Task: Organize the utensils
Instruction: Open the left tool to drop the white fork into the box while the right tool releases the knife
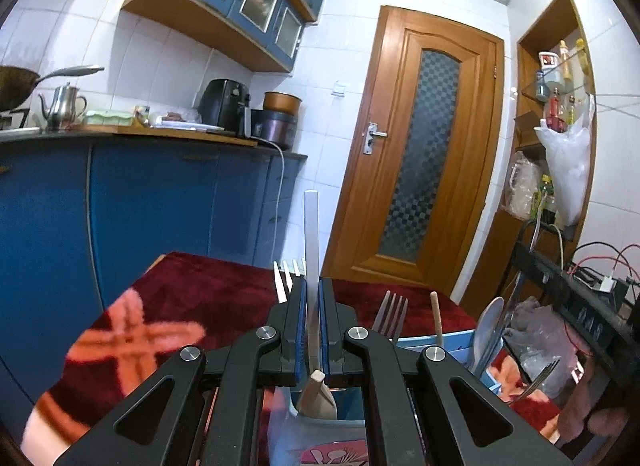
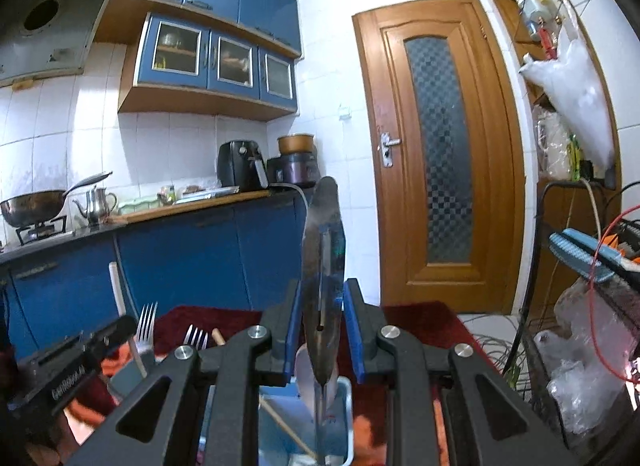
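Observation:
In the left wrist view my left gripper (image 1: 313,306) is shut on a white flat utensil handle (image 1: 311,234) that stands upright. White fork tines (image 1: 286,280) show just left of the jaws. Below them a wooden spatula (image 1: 318,396) stands in the blue utensil holder (image 1: 452,346), along with a metal fork (image 1: 390,316), a wooden stick (image 1: 436,318) and spoons (image 1: 490,326). In the right wrist view my right gripper (image 2: 323,326) is shut on a metal spoon (image 2: 324,250), held edge-on and upright over the blue holder (image 2: 346,418). My left gripper (image 2: 80,354) shows at the left.
The holder stands on a dark red patterned cloth (image 1: 192,298). Blue kitchen cabinets (image 1: 160,201) run along the left, and a wooden door (image 1: 424,153) is behind. A black wire rack (image 2: 568,366) with plastic bags and cables stands close on the right.

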{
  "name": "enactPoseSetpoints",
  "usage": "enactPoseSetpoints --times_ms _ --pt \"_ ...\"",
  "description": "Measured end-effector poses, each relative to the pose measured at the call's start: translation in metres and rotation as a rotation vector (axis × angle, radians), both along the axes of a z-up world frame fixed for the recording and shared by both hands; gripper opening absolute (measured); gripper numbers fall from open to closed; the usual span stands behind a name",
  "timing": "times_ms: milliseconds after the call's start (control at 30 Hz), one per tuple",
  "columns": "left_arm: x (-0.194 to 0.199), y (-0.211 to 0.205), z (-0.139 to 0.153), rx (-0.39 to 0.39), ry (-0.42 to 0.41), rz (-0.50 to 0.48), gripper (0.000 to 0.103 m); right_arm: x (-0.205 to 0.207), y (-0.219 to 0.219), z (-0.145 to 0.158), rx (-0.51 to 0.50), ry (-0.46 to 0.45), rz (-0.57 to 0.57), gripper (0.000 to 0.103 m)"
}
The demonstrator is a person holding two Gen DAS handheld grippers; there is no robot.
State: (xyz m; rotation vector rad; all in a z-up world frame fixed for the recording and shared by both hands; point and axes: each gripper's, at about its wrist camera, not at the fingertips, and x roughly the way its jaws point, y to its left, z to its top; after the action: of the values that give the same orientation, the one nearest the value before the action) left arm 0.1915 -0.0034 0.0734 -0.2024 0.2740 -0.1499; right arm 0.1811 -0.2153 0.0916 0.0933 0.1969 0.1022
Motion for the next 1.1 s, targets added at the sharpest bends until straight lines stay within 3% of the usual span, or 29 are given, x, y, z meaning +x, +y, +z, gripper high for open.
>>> enactPoseSetpoints --times_ms 233,300,367,433,800,1100 --pt "-0.001 -0.006 -0.002 0.027 0.0 -0.003 0.006 0.0 0.004 -0.016 0.017 0.059 0.053 0.026" --pt "-0.002 -0.007 -0.002 0.034 0.0 0.001 0.007 -0.002 0.003 -0.016 0.028 0.059 0.061 0.035" --pt "-0.001 -0.009 -0.003 0.039 0.007 0.001 0.017 -0.003 0.003 -0.017 0.043 0.055 0.077 0.043" --pt "-0.001 -0.008 -0.003 0.035 0.011 0.005 0.037 -0.006 0.002 -0.018 0.047 0.049 0.082 0.044" --pt "-0.006 -0.012 0.004 0.042 0.033 -0.036 0.038 -0.02 0.0 -0.009 0.074 0.023 0.087 0.046" --pt "-0.042 -0.012 0.018 0.065 0.053 -0.066 0.043 -0.056 -0.014 0.006 0.106 0.027 0.082 0.052"
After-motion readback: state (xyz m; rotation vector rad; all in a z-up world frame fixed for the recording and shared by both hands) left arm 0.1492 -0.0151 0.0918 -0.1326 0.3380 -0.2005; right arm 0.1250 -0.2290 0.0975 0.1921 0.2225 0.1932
